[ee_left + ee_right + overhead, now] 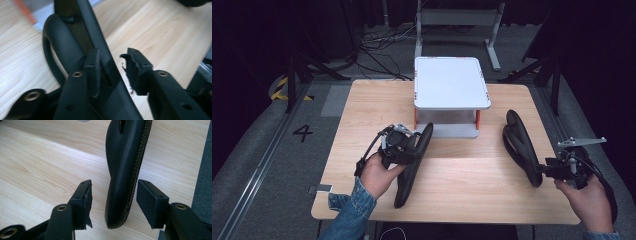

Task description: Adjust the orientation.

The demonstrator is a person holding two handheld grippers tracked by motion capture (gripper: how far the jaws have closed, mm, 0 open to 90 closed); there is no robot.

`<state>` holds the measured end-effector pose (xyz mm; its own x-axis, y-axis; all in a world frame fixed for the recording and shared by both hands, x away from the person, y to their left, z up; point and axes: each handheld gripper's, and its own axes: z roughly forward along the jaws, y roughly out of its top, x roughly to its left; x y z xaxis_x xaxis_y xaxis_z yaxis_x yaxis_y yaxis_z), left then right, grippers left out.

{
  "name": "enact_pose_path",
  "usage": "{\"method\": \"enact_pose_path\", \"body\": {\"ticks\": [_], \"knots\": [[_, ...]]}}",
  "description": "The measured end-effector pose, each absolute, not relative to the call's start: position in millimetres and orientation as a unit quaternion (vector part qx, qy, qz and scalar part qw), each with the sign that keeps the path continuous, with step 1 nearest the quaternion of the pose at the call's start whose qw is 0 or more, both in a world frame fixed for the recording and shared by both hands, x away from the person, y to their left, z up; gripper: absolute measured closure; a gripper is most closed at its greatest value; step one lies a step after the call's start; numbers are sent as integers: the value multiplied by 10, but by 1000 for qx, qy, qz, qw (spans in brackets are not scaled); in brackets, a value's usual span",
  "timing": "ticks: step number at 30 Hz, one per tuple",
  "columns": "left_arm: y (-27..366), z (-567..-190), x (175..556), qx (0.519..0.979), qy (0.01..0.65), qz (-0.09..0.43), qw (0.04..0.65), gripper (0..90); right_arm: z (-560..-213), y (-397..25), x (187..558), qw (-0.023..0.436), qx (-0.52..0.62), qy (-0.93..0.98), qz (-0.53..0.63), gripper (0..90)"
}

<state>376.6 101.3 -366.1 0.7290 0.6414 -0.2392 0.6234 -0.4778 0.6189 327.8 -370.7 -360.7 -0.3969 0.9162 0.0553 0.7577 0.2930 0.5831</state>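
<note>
Both grippers, left [412,146] and right [546,169], gape open around black armrest pads [125,170], which might topple if nudged.

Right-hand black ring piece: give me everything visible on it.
The right black ring piece is a curved black hoop that looks like stitched leatherette, with a seam along its edge. It stands on edge on the wooden table, right of the white stand. The right gripper straddles its near end, jaws open, pads apparently not touching.

Left tool [110,72] jaws apart, straddling black strap [100,50], wooden table [155,32].
</note>
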Motion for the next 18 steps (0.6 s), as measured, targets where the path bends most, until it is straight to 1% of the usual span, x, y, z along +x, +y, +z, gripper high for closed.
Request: {"method": "enact_pose_path", "body": {"ticks": [2, 5, 7, 13, 17, 18], "knots": [[945, -3712, 3787, 855, 364, -12, 368, 668, -3603, -3707, 3275, 146, 529, 791, 271, 469], [893, -3734, 3787, 856, 358, -24, 372, 668, -3602, -3713, 3275, 147, 529, 790, 271, 469], [817, -3754, 3769, 860, 351, -27, 370, 650, -3607, -3714, 3277, 146, 530, 790, 270, 467], [722, -3782, 3746, 861, 339, -27, 379, 646, -3617, -3695, 3285, 145, 529, 792, 268, 464], [727, -3719, 3713, 865, 328, -16, 380, 631, -3611, -3703, 3284, 145, 529, 792, 269, 463], [744, -3704, 3710, 863, 334, -10, 379, 619, -3609, -3709, 3284, 145, 529, 792, 268, 463]]}}
